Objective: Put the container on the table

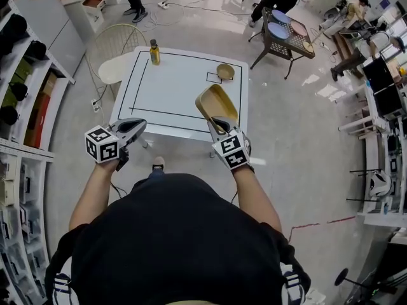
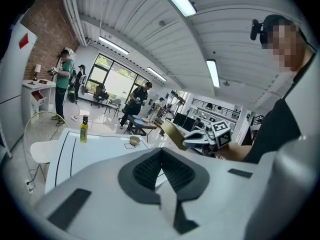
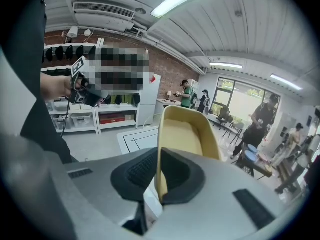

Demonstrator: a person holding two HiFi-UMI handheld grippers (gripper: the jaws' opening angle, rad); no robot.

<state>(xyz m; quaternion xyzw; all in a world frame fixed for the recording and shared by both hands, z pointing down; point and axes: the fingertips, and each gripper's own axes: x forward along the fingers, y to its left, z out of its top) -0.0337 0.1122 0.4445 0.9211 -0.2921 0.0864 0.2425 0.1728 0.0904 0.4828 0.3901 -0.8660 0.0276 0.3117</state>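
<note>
A tan, scoop-shaped container (image 1: pixel 216 105) hangs in the air above the near right part of the white table (image 1: pixel 172 91). My right gripper (image 1: pixel 220 127) is shut on its near rim, and in the right gripper view the container (image 3: pixel 186 136) rises upright between the pads. My left gripper (image 1: pixel 135 128) hovers at the table's near left edge, shut with nothing in it; its pads (image 2: pixel 161 170) meet in the left gripper view. From there the container (image 2: pixel 172 134) shows at the right, held in the other gripper.
A yellow oil bottle (image 1: pixel 154 53) stands at the table's far left. A small tan bowl (image 1: pixel 225 72) sits at the far right beside a small black square outline. A round white chair (image 1: pixel 114 59) is left of the table; shelves (image 1: pixel 25 107) line the left wall.
</note>
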